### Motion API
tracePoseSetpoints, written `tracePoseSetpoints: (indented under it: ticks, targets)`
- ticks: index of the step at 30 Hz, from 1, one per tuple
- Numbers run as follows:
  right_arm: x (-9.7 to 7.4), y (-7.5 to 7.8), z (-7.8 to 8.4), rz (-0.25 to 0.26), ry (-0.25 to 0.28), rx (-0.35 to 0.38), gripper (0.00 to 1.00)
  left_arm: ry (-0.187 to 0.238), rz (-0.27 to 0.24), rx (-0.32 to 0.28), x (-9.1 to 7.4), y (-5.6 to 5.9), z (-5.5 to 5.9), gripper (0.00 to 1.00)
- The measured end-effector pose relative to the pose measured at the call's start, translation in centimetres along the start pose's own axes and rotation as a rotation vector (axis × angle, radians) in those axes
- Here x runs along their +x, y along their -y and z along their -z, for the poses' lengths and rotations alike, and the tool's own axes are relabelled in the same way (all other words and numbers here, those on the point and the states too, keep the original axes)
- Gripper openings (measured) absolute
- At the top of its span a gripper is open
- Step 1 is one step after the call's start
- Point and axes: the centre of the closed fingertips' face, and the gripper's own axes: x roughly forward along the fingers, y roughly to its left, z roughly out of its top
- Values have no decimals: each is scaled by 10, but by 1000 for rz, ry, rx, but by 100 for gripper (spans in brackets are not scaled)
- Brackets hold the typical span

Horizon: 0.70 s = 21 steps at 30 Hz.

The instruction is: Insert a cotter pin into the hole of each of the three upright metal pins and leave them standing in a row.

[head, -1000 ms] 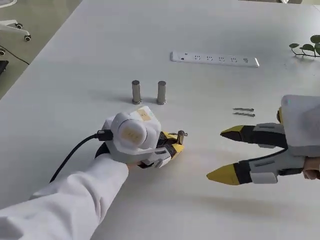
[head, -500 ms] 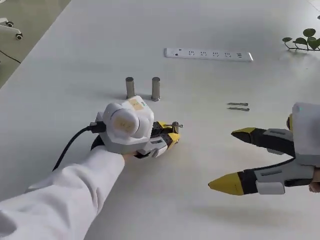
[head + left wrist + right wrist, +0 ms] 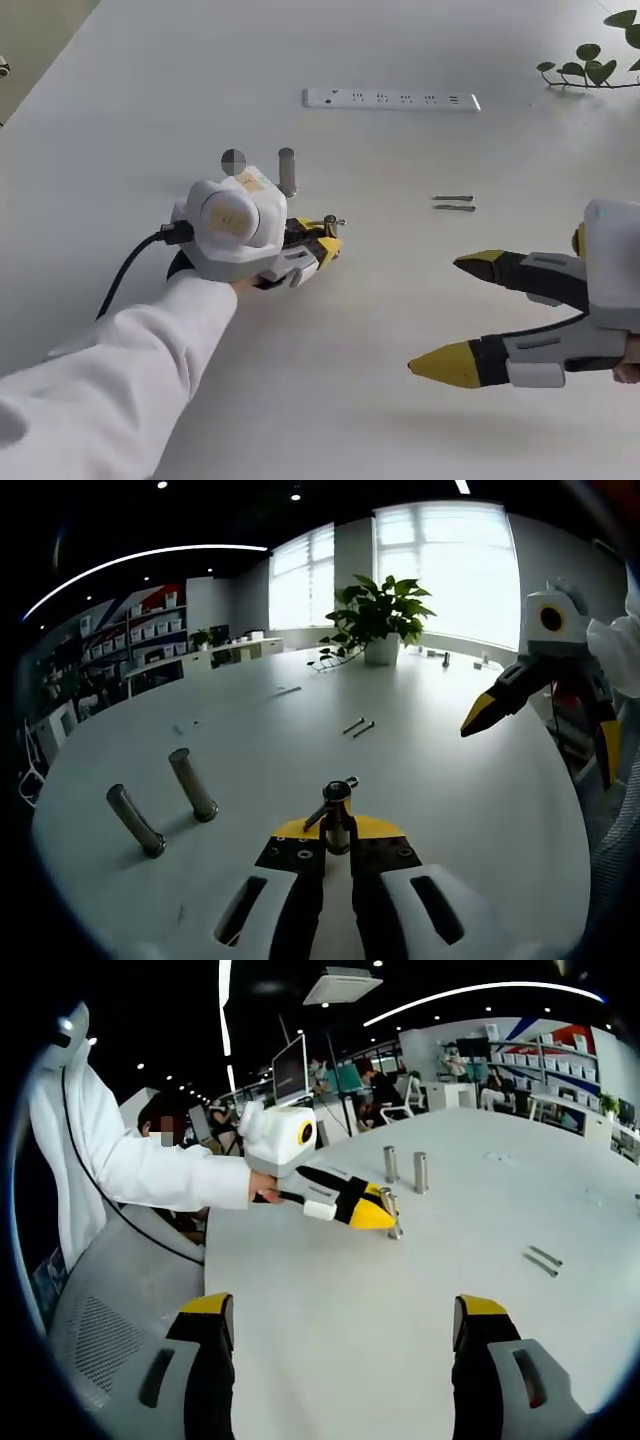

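Across the white workbench [image 3: 330, 400], the left gripper [image 3: 320, 238] has its jaws clamped on one metal pin [image 3: 337, 825]. The pin sits upright between the fingertips, with a cotter pin [image 3: 348, 782] already through its head. The right gripper [image 3: 438, 315] hovers well apart, jaws spread wide and holding nothing. Two bare pins [image 3: 287, 172] stand just beyond the left fingertips, and two spare cotter pins [image 3: 453, 203] lie ahead of the right fingertips. By my read, pin one is done. Next, stand it beside the others, then fetch a spare with a fine pinch.
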Motion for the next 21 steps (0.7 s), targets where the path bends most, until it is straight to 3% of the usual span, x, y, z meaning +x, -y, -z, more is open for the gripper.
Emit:
tracePoseSetpoints:
  ticks: [17,21]
  targets:
    - [-3,-2,1,1,2,6,88,-15,-15,-16,10,0,0,6]
    - [-5,3,0,34,10,9,90,-22,-16,-10,11,1,4,7]
